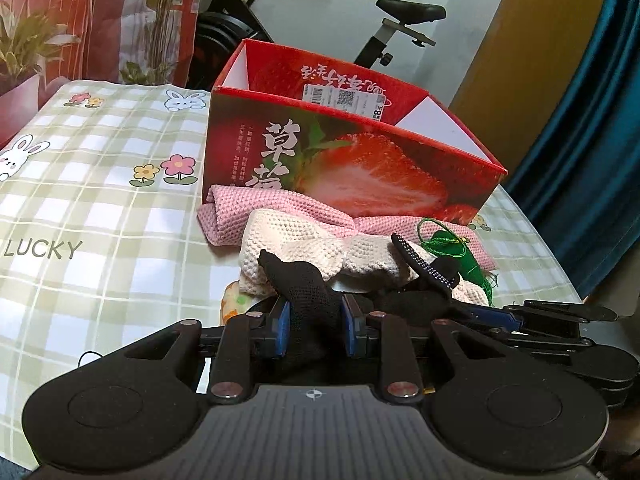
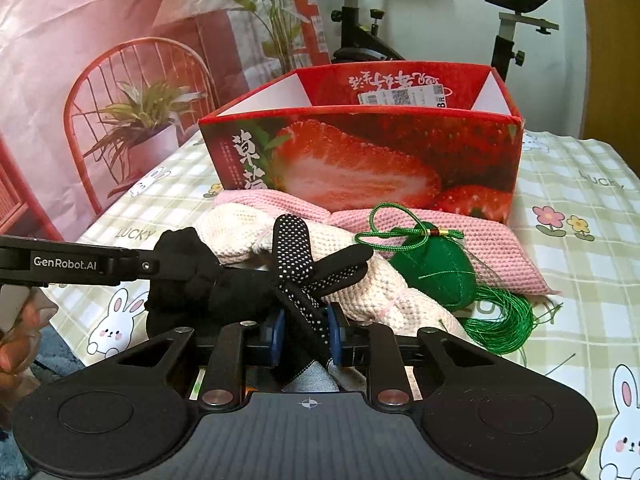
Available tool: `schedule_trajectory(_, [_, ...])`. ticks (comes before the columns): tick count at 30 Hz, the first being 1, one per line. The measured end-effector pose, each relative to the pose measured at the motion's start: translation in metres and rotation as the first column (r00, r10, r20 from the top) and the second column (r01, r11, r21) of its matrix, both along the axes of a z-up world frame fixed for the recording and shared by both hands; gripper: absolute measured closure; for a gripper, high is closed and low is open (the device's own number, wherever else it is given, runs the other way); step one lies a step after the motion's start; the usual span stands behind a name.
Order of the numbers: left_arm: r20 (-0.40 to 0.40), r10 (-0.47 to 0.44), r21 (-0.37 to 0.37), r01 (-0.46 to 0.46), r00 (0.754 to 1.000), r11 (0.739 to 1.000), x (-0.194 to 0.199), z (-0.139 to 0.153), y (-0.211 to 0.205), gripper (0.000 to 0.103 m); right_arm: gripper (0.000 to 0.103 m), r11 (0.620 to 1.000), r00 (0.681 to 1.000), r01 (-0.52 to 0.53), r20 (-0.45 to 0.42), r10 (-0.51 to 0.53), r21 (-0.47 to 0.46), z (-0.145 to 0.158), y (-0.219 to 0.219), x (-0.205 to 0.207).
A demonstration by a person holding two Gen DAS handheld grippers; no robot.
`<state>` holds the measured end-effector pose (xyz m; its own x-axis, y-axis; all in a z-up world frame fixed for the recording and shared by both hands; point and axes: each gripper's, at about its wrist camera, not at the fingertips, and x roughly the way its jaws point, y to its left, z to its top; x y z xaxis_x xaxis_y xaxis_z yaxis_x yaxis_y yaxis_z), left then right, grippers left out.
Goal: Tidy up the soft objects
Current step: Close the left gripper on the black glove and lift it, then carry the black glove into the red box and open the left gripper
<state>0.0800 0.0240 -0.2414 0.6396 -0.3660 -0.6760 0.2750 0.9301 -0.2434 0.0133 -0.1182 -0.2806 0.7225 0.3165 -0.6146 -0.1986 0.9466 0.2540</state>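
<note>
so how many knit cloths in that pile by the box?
2 visible. Pink knit cloth lies against the strawberry box front. Cream knit cloth lies bunched on top of it, under the black glove. More could be hidden underneath.

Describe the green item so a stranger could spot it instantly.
Find the red strawberry box on the checked tablecloth. In front of it lies a pink knitted cloth; the green pouch rests against it. It alone is bright green, with a looped cord and a thread tassel.
</note>
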Motion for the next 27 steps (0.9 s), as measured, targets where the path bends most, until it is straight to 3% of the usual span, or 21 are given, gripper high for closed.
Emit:
schedule_trajectory(15, [0.211,-0.008,0.011,0.005,0.977,1.000,-0.009,0.057,-0.001,0.077,0.087,0.998,0.987,-0.010,0.160,0.001,0.055,0.044,-0.003,-0.004])
schedule_trajectory(21, [0.236,0.002,-0.032,0.006,0.972,0.999,0.014,0.088,-0.006,0.077,0.087,0.999,0.973,0.000,0.230,-0.010,0.044,0.080,-0.014,0.021])
schedule_trajectory(27, [0.243,-0.006,-0.043,0.016,0.970,0.999,0.065,0.109,-0.021,0.077,0.087,0.999,0.966,0.023,0.257,-0.029,0.027,0.109,-0.033,0.072])
